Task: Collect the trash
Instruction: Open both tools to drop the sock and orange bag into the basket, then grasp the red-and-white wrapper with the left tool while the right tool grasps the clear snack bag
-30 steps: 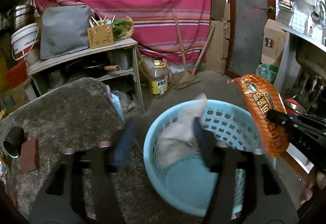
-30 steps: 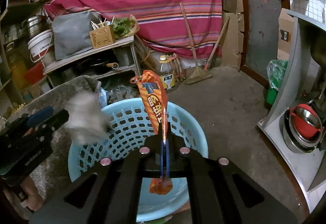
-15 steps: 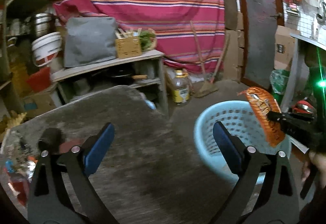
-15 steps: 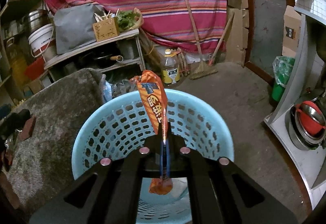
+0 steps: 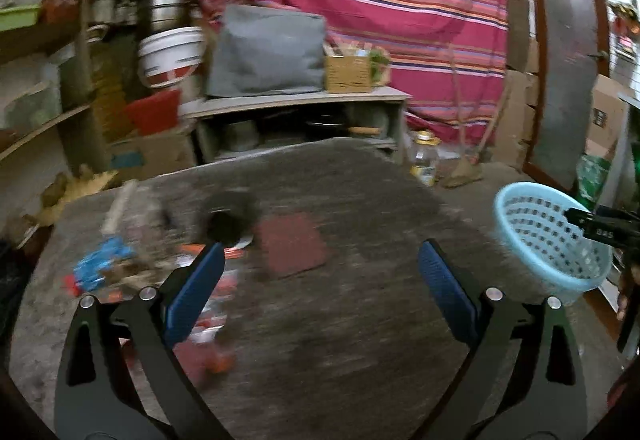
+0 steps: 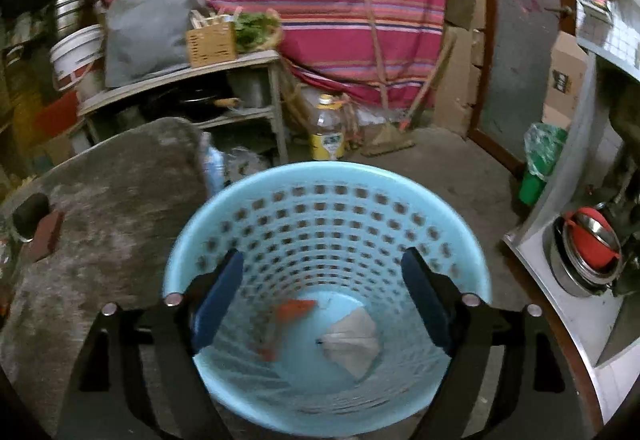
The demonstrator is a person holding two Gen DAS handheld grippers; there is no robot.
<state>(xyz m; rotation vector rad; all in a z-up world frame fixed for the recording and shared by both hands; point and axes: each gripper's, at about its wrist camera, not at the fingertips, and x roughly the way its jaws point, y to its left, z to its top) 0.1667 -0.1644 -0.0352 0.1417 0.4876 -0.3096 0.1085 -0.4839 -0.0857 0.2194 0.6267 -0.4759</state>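
Since the earlier frames, the right tool (image 6: 322,294) has let go of the orange snack wrapper (image 6: 294,310), which now lies inside the blue basket (image 6: 224,208), and the left tool (image 5: 318,276) has swung away from the basket to face the tabletop (image 5: 352,176).

That tabletop is broad, rounded at its far edge and covered in a coarse grey-brown pile. In the left wrist view the basket sits at about 3 o'clock, off the tabletop's edge, with the right tool's black tip over its rim. It is a round, tapering tub of pale blue plastic, its wall pierced by rows of square holes.

The right tool hangs directly above the basket's mouth, its blue-padded fingers spread wide and holding nothing. Between them, on the smooth basket floor, the crumpled grey-white paper (image 6: 352,342) lies toward 5 o'clock and the glossy orange wrapper, blurred, lies just left of it near 7 o'clock; whether the two touch cannot be told.

The left tool is likewise spread apart and empty above the tabletop. Ahead of it, near 12 o'clock, lies a flat dull-red rectangular pad (image 5: 294,244), with a dark cylindrical cup (image 5: 228,222) on its side just left. A blurred heap of trash (image 5: 120,264), blue, red and clear film, spreads at 9 to 10 o'clock beside and behind the left finger.
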